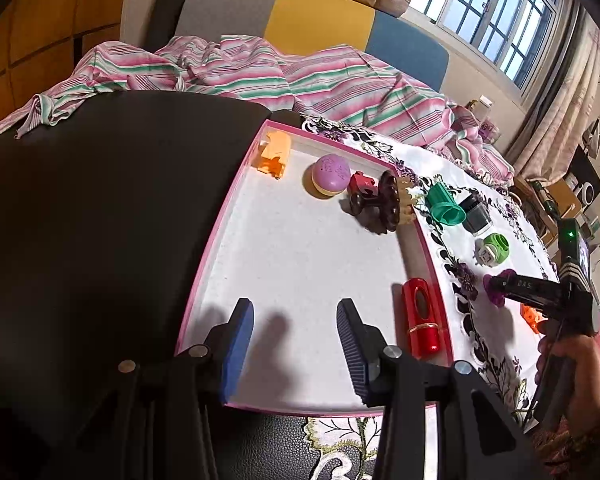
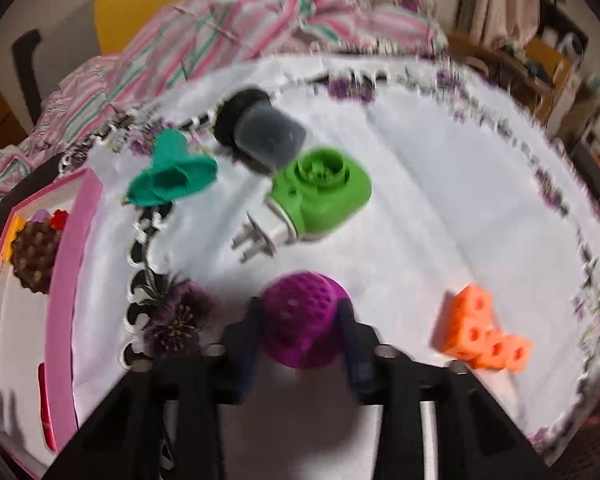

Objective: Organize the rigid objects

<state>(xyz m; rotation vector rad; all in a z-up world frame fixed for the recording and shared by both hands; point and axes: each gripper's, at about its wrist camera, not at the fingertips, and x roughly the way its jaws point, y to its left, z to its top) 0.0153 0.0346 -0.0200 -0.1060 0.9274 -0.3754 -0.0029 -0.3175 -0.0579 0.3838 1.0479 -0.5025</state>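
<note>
A pink-rimmed white tray (image 1: 300, 264) holds an orange block (image 1: 274, 152), a purple round case (image 1: 331, 174), a small red toy (image 1: 362, 184), a brown comb-like massager (image 1: 388, 204) and a red lipstick-like tube (image 1: 420, 316). My left gripper (image 1: 296, 340) is open and empty above the tray's near part. My right gripper (image 2: 300, 336) is shut on a purple perforated ball (image 2: 302, 316), also visible in the left wrist view (image 1: 496, 286). On the cloth lie a teal funnel (image 2: 172, 176), a grey-black jar (image 2: 260, 132), a green plug device (image 2: 320, 196) and an orange holed block (image 2: 480, 332).
A white floral tablecloth (image 2: 440, 200) covers the table's right part; the left part is dark (image 1: 100, 220). A striped pink blanket (image 1: 280, 76) lies behind. The tray's rim (image 2: 72, 260) stands left of the right gripper. Shelves and clutter stand at far right (image 1: 572, 192).
</note>
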